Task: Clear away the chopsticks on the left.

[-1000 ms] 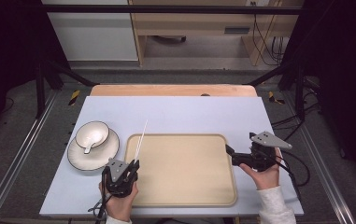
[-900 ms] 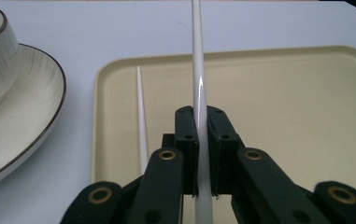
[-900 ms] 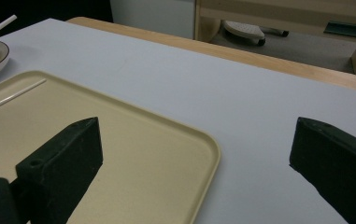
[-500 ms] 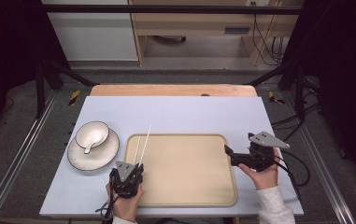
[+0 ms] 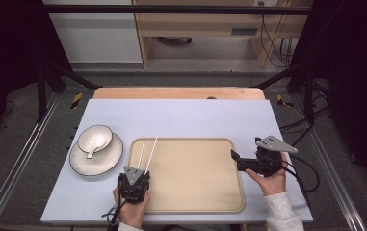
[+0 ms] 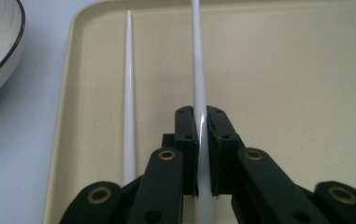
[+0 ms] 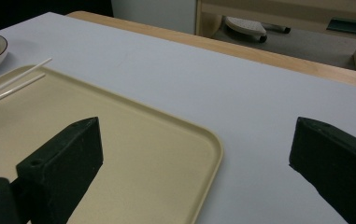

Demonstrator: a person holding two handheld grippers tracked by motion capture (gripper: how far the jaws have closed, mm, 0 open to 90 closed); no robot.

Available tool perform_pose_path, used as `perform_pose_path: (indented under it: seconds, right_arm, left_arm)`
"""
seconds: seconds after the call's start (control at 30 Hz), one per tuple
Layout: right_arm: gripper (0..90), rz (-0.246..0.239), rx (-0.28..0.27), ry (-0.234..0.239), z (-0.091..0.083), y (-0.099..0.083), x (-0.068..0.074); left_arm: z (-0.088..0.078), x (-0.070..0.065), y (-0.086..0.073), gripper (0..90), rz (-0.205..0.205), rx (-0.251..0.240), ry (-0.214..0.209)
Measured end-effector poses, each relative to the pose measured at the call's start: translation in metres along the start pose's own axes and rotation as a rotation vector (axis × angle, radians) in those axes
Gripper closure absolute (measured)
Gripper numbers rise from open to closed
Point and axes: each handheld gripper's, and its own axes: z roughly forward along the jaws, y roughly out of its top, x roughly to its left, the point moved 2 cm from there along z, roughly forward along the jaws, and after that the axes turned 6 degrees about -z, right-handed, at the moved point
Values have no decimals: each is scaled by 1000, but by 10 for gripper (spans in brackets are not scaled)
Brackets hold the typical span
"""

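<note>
At the far left of the table (image 5: pixel 195 120) we see a white bowl (image 5: pixel 95 138) with a spoon (image 5: pixel 92 149) in it, standing on a dark-rimmed plate (image 5: pixel 87 161), well apart from our work. Next comes the left edge of the beige tray (image 5: pixel 190 192), where two white chopsticks lie or hang: one chopstick (image 6: pixel 129 98) rests flat on the tray floor just inside the rim, and the second chopstick (image 6: pixel 199 79) is clamped between the pads of our left gripper (image 5: pixel 134 185), which is closed tight on its thicker end. From the left gripper view it looks low over the tray, though we cannot tell whether its tip already touches. The risk, as we judge it, is in the letting go: the stick is smooth and round, so if we open while it is tilted or off the surface it may roll, cross its partner or slide over the low rim onto the table. Nudging the lying stick with the jaws would scatter the pair too. Further right, our right gripper (image 5: pixel 241 162) hovers at the tray's right edge, jaws spread wide and holding nothing.
</note>
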Motion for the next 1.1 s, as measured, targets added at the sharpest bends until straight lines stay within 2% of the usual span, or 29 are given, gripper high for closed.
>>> perform_pose_path:
  seconds: [0.23, 0.77, 0.9, 0.97, 1.1]
  right_arm:
    - [32, 2, 1, 2, 1, 0, 1]
    - [32, 2, 0, 1, 0, 0, 0]
    - [32, 4, -2, 1, 0, 0, 0]
    - [32, 1, -2, 0, -1, 0, 0]
    - [32, 1, -6, -1, -2, 1, -1]
  left_arm:
    - [2, 0, 0, 842, 2, 28, 6]
    - [1, -3, 2, 831, 17, 56, 8]
    - [-2, -3, 6, 799, 22, 46, -8]
    - [-5, -2, 10, 769, 28, 24, -8]
    - [-13, 2, 19, 735, 35, -5, -41]
